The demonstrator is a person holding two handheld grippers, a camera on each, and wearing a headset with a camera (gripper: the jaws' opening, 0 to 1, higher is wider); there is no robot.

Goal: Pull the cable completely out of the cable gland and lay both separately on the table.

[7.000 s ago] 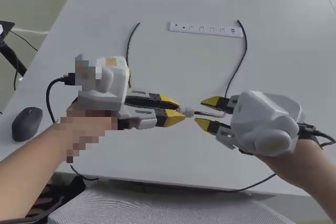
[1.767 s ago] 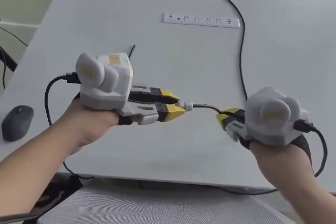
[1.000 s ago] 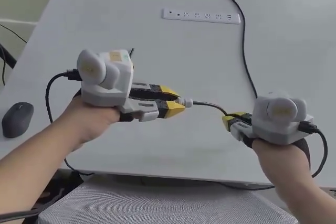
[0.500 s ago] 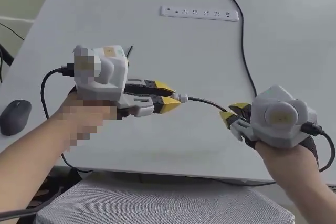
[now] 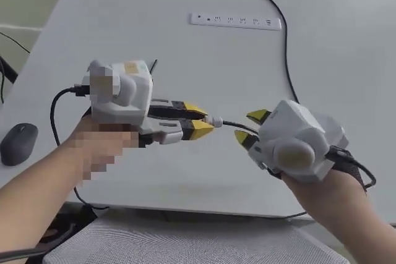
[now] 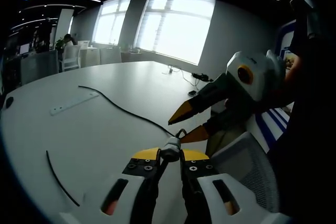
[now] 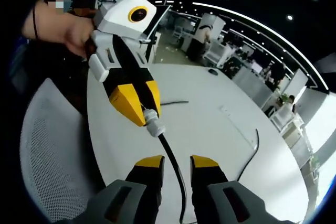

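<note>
My left gripper (image 5: 199, 123) is held above the table's near edge, shut on the small grey cable gland (image 5: 214, 120). The gland (image 6: 170, 149) sits between its yellow tips. A black cable (image 5: 234, 125) leaves the gland and passes between the spread jaws of my right gripper (image 5: 250, 127), which is open and close to the gland. In the right gripper view the cable (image 7: 171, 157) runs untouched between my right gripper's (image 7: 178, 164) tips, up to the gland (image 7: 153, 122) in the left gripper (image 7: 132, 99). The cable's long tail (image 5: 286, 47) lies on the table behind.
A white power strip (image 5: 235, 21) lies at the back of the white table (image 5: 204, 72). A short black cable piece (image 5: 153, 65) lies behind the left gripper. A dark mouse (image 5: 18, 142) sits at the left edge. A mesh chair seat (image 5: 185, 239) is below the near edge.
My right gripper, earlier shut on the cable and drawn off to the right, has opened and moved back left, close to the gland. The left gripper has stayed shut on the gland.
</note>
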